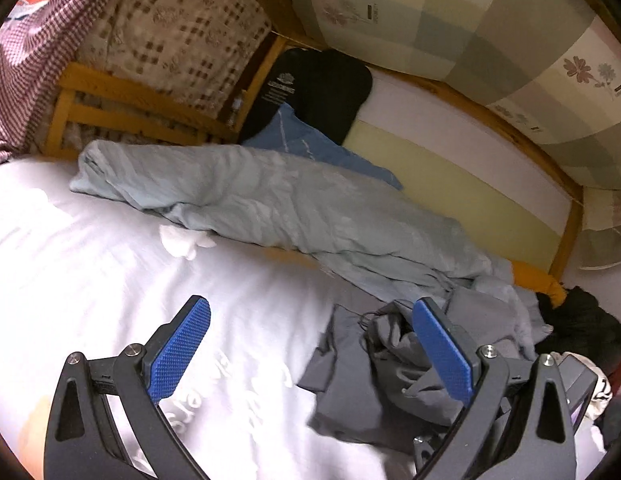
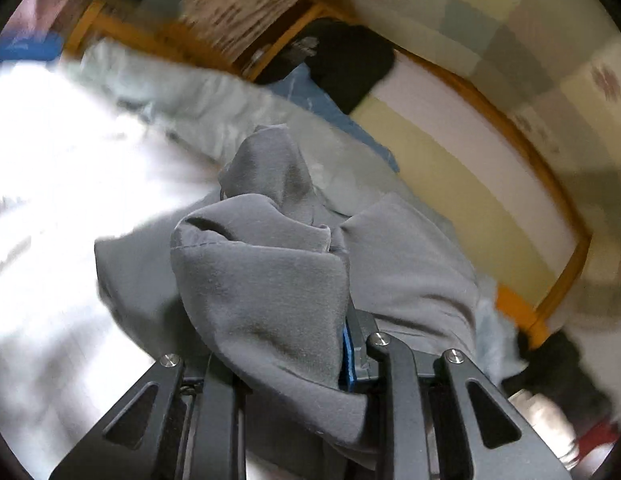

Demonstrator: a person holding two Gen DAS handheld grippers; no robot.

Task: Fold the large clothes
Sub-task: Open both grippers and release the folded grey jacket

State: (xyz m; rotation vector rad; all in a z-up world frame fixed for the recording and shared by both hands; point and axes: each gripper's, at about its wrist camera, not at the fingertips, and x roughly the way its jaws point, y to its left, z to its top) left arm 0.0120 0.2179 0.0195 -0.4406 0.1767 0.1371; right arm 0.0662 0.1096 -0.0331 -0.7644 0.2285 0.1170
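Note:
A grey garment (image 1: 370, 384) lies crumpled on the white bed cover (image 1: 90, 280) at the lower right of the left wrist view. My left gripper (image 1: 310, 344) is open and empty above the bed, its right finger over the garment's edge. In the right wrist view my right gripper (image 2: 330, 320) is shut on the grey garment (image 2: 270, 280), which bunches over the fingers and hides most of them; one blue pad (image 2: 347, 356) shows at the fold.
A rumpled pale blue quilt (image 1: 290, 208) stretches across the bed behind the garment. A black item (image 1: 318, 88) and a blue cloth (image 1: 310, 140) lie at the far corner. A wooden bed frame (image 1: 122, 100), checked pillows (image 1: 178, 32) and a patterned wall (image 1: 510, 48) bound the bed. Dark clothes (image 1: 582, 328) sit at the right.

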